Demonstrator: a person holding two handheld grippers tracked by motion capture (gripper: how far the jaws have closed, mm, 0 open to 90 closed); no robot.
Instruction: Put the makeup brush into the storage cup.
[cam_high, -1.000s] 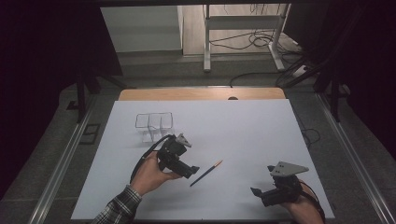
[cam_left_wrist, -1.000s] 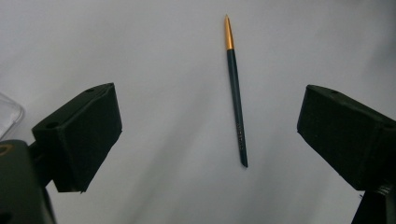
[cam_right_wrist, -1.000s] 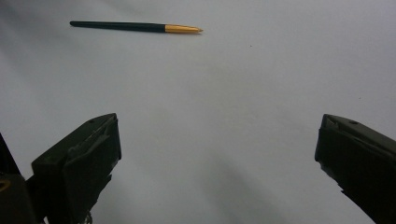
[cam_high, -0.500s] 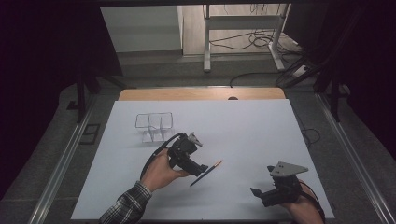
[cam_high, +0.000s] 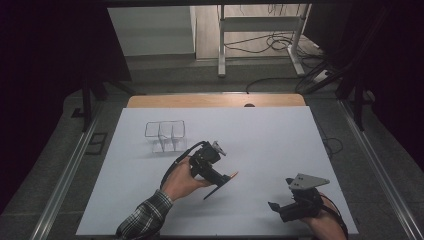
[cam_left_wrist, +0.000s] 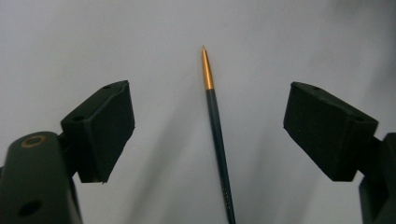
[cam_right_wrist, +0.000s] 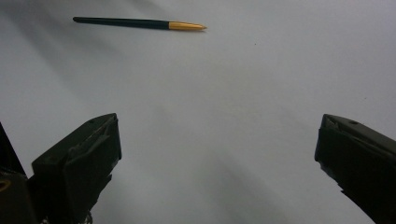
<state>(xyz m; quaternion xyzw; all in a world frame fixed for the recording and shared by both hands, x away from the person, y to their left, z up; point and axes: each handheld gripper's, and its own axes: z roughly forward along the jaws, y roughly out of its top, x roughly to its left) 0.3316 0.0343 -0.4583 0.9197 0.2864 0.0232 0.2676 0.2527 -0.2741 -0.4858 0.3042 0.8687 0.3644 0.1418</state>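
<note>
Well back on the white tabletop (cam_high: 280, 135) stands a clear plastic organizer (cam_high: 165, 135) with a few compartments side by side; as far as the high view lets one tell, nothing lies in them, though its see-through walls make that hard to judge. Nearer the person, a dark green pen (cam_left_wrist: 216, 135) with an orange-gold tip lies flat on the sheet, well apart from the organizer. Over it hangs the left gripper (cam_high: 220, 178), and in the left gripper view the pen runs up the gap between the two black fingers (cam_left_wrist: 100, 130), touching neither of them, its tip pointing away from the camera. Those fingers stand wide but have just been closing, with the pen between them and not yet pressed. At the near right edge the right gripper (cam_high: 280, 207) sits low above the tabletop, well apart from the pen; its fingers (cam_right_wrist: 77, 161) are spread wide with only bare white sheet between them, and the pen shows farther off in the right gripper view. Bare sheet lies between the pen and the organizer.
</note>
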